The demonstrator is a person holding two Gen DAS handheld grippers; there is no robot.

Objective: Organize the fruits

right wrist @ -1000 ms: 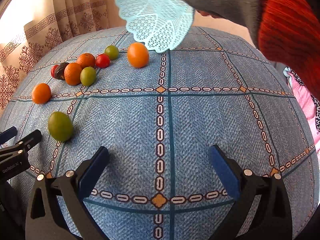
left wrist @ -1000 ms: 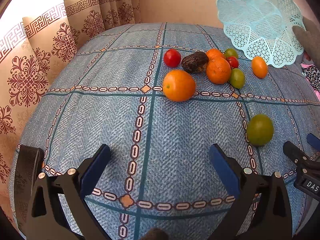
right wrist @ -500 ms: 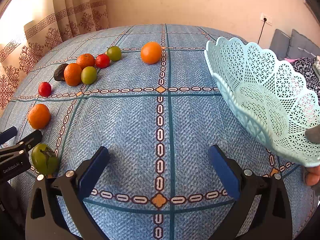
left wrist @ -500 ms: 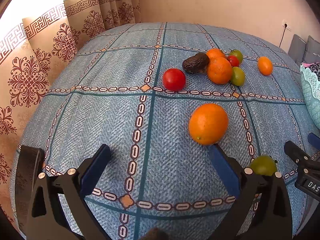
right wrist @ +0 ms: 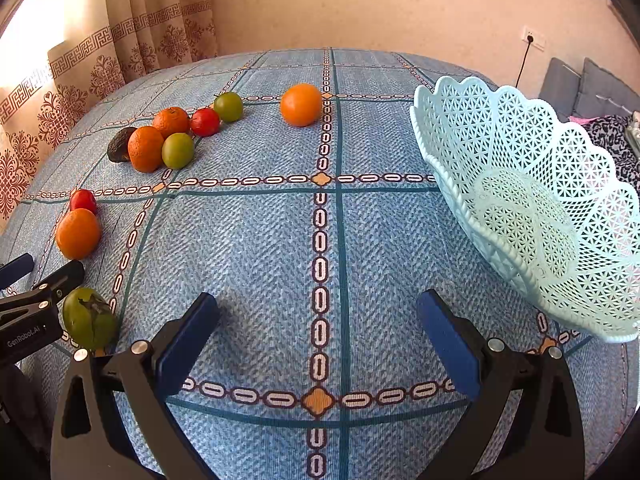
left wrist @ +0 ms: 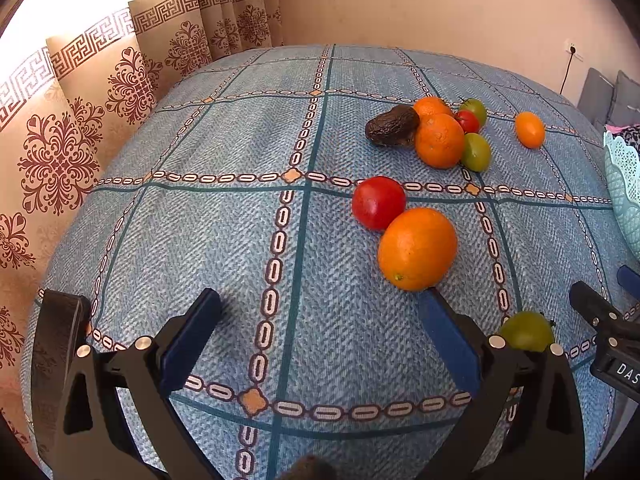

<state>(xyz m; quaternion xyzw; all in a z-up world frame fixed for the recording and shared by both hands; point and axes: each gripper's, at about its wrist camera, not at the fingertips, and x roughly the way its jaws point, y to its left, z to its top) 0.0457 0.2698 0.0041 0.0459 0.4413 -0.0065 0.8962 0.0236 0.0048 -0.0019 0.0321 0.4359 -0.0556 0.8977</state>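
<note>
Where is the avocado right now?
The avocado lies at the far left end of the fruit cluster, touching an orange; in the right wrist view it sits far left.

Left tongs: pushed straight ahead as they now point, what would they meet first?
Probably nothing soon. The open left tongs aim along bare tablecloth; the nearest orange and red tomato sit right of that line, near the right finger. Depth is unclear.
</note>
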